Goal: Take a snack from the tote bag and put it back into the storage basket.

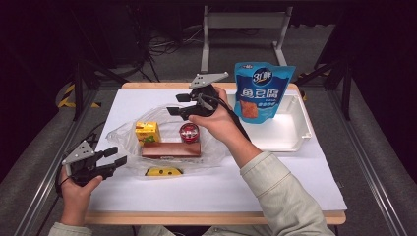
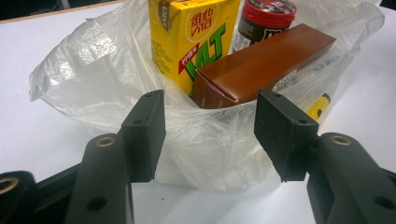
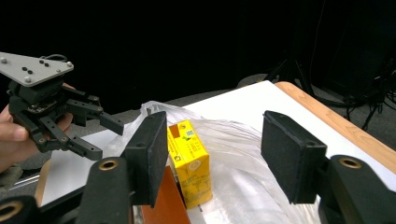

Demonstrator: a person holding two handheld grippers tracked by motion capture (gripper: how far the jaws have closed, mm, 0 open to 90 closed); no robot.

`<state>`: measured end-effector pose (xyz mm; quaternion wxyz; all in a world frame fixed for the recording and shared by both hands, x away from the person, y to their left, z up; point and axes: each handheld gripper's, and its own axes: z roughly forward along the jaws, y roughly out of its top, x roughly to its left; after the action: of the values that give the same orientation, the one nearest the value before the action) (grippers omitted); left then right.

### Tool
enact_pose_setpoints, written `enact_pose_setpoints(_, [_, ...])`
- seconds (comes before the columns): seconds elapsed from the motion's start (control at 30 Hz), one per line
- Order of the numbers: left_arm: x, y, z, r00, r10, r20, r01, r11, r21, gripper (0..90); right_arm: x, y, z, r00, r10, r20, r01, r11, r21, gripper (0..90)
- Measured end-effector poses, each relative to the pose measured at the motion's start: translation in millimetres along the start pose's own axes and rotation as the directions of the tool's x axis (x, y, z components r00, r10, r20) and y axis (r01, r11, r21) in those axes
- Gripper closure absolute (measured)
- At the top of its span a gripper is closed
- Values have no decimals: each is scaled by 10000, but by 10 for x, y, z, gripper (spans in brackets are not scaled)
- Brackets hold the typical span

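A crinkled, translucent plastic bag (image 1: 162, 147) lies on the white table sheet (image 1: 221, 187), its thin film bunched into soft folds. Inside it stand a glossy yellow drink carton (image 1: 147, 132) and a small dark jar with a red lid (image 1: 189, 132), and a long brown cardboard box (image 1: 171, 149) lies just in front of both. A flat yellow packet (image 1: 163, 171) lies at the bag's near edge.

The left gripper (image 1: 115, 160) sits at the bag's left end, jaws spread and empty. The right gripper (image 1: 178, 104) hovers over the bag's far side, jaws apart with nothing between them.

The left gripper view gives the carton's (image 2: 194, 39) green lettering and the box's (image 2: 261, 63) folded end flap — both too small to read from above. The high view adds a blue snack pouch (image 1: 263, 91) standing in a white moulded tray (image 1: 295, 132).
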<state>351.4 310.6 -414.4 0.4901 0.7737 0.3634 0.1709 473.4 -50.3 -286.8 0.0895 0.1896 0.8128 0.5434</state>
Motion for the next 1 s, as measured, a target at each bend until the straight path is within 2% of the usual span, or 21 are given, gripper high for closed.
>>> enact_pose_setpoints(0.37, [3,4,9,10000,-6,11,6,10000,-25,443,13,-10,239,9996,-10,-280,13,9999,134,375])
enact_pose_setpoints(0.57, [6,6,13,10000,33,20,-33,10000,-54,442,11,-60,381,9992,-244,-315,245,9997,34,359])
enact_pose_setpoints(0.67, [6,5,13,10000,-15,29,15,10000,-66,442,24,-80,465,9988,-128,-472,130,9999,40,359])
enact_pose_setpoints(0.83, [9,3,10,10000,-24,41,24,10000,-81,443,43,-130,616,9984,-149,-542,174,9988,461,359])
enact_pose_setpoints(1.0, [16,5,4,10000,21,41,-21,10000,-63,443,43,-183,748,9977,-199,-643,240,9977,635,340])
